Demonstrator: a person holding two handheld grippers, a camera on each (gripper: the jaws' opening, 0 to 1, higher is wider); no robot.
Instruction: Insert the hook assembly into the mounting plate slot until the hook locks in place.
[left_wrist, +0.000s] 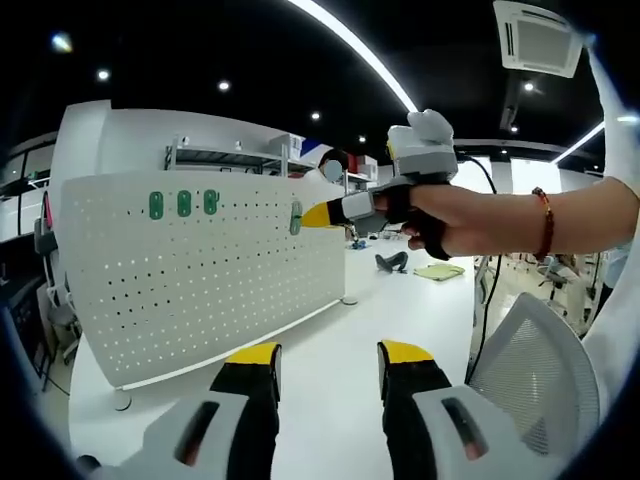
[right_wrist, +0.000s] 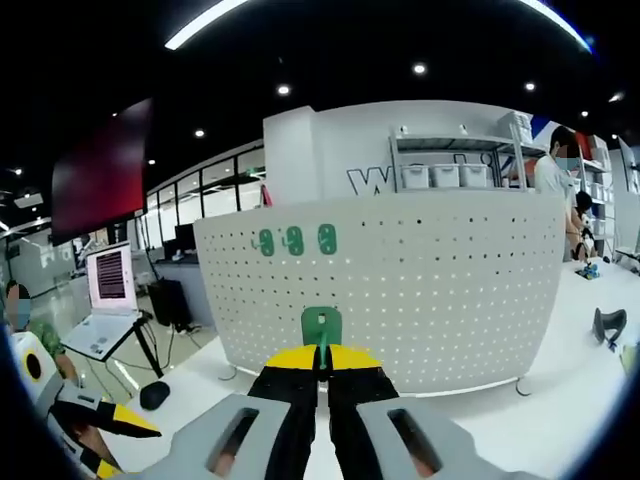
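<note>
The step in hand looked like the approach: the green hook assembly (right_wrist: 321, 327) sat pinched between the closed yellow-tipped jaws of the right gripper (right_wrist: 321, 358) at lower centre of the right gripper view, held up in front of the white perforated mounting plate (right_wrist: 420, 300) but, as far as I could judge, not yet seated in it. Three green hooks (right_wrist: 294, 240) already hung in a row at the plate's upper left. In the left gripper view, the right gripper (left_wrist: 322, 214) reached in from the right at mid-frame, its tip just beside the plate's right edge, while the left gripper (left_wrist: 328, 356) stood at the bottom with jaws apart and nothing between them. The next move probably called for lining the hook's back with a row of holes, then pressing in until it caught.
</note>
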